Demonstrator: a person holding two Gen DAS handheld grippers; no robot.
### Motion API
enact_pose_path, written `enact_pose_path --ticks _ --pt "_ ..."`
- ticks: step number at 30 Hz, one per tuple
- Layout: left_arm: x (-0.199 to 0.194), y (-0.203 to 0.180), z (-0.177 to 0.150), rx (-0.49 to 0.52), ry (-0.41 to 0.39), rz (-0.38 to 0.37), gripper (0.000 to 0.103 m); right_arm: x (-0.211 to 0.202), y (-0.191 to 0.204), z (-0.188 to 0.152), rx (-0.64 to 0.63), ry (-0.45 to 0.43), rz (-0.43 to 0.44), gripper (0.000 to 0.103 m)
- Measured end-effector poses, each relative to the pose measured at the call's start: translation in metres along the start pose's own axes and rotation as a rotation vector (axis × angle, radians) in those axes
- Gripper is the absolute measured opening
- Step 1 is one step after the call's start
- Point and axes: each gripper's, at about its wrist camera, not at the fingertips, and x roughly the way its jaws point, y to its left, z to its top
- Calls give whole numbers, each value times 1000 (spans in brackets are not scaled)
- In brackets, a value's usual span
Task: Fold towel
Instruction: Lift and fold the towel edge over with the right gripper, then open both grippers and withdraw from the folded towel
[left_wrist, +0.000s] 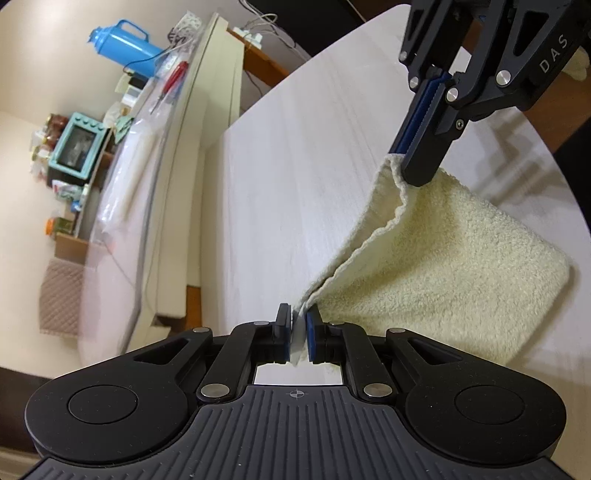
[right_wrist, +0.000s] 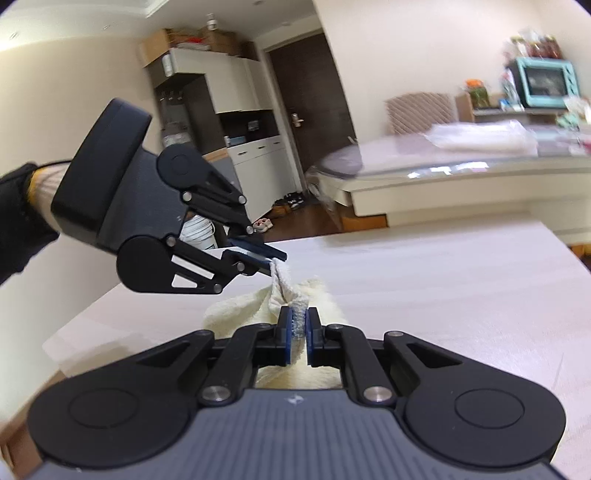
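Observation:
A cream terry towel (left_wrist: 443, 258) lies partly on the pale wooden table (left_wrist: 295, 184), its near edge lifted by both grippers. In the left wrist view my left gripper (left_wrist: 298, 319) is shut on one corner of the towel. The right gripper (left_wrist: 410, 168) comes down from the upper right, shut on the other corner. In the right wrist view my right gripper (right_wrist: 299, 321) pinches the towel (right_wrist: 240, 308) between blue pads, and the left gripper (right_wrist: 275, 260) holds its corner just above and behind. A gloved hand (right_wrist: 22, 221) carries the left gripper.
A glass-topped side table (left_wrist: 122, 229) stands to the left with a blue jug (left_wrist: 122, 42), red scissors (left_wrist: 171, 83) and a teal toy oven (left_wrist: 75, 146). The table's far edge (right_wrist: 406, 225) borders wooden floor. Cabinets and a dark door (right_wrist: 303, 110) stand behind.

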Motion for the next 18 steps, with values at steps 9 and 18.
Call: enact_pose_path --ticks 9,18 --pt "22 1 4 -71 -3 -27 20 -5 -16 -14 52 25 -41 10" --pt "19 25 -12 -289 2 -4 34 -14 -13 -10 -5 -22 -85 18"
